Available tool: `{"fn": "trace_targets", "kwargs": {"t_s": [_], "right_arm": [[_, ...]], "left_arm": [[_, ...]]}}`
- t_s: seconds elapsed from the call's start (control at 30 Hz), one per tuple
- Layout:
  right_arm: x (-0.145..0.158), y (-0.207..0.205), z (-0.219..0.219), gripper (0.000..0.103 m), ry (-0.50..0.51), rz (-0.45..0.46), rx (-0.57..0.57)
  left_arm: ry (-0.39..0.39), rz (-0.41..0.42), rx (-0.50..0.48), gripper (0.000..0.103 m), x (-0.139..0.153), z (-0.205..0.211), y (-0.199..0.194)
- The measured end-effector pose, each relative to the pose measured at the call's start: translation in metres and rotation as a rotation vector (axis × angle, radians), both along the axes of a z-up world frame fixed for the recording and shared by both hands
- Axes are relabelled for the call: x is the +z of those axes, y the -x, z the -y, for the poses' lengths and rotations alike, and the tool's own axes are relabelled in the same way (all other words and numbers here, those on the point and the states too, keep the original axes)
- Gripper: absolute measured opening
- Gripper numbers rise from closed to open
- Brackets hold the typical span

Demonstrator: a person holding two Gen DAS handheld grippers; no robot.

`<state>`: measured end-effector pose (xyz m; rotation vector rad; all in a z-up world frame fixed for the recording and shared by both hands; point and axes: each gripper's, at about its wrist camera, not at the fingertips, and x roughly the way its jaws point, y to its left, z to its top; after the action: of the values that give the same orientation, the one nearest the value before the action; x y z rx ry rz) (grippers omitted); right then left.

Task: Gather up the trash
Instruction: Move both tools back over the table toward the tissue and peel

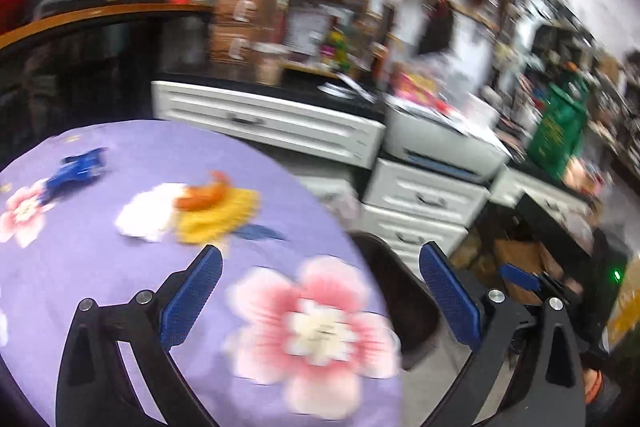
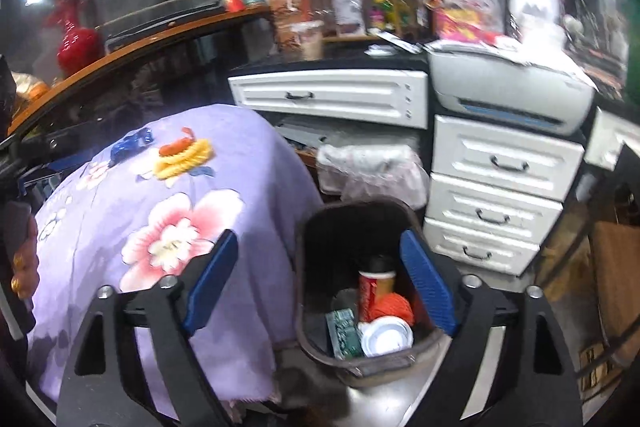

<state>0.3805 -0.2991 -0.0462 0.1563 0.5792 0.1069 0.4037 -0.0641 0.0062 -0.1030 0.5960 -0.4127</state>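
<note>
The right gripper (image 2: 320,279) is held wide and empty above the bin (image 2: 316,347); the left gripper (image 1: 320,295) is likewise spread wide near the table (image 1: 100,287); the yellow wrapper (image 1: 218,215) is left far.

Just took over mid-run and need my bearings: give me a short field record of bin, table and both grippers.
bin: dark bin on the floor beside the table, holding a red cup, white lid, orange wad, green packet
table: purple floral cloth; blue wrapper, white tissue, yellow piece, orange piece on it
left gripper: open, empty
right gripper: open, empty, above the bin
</note>
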Motion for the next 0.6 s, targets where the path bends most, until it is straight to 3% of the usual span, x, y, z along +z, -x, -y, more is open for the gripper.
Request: {"fn": "trace_targets", "kwargs": {"t_s": [0.1, 0.37, 0.43, 0.6], "right_arm": [[0.008, -0.009, -0.027, 0.09, 0.034, 0.038, 0.05], [0.028, -0.055, -0.092, 0.09, 0.031, 0.027, 0.217], [0.032, -0.066, -0.106, 0.09, 0.034, 0.016, 0.247], [0.04, -0.101, -0.142, 0.09, 0.064, -0.012, 0.322]], "left_arm": [[0.032, 0.023, 0.037, 0.098, -0.001, -0.035, -0.005], [-0.057, -0.047, 0.188, 0.098, -0.009, -0.106, -0.045], [-0.096, -0.065, 0.222, 0.098, -0.012, -0.116, -0.058], [-0.102, -0.101, 0.253, 0.097, -0.026, -0.127, -0.079]]}}
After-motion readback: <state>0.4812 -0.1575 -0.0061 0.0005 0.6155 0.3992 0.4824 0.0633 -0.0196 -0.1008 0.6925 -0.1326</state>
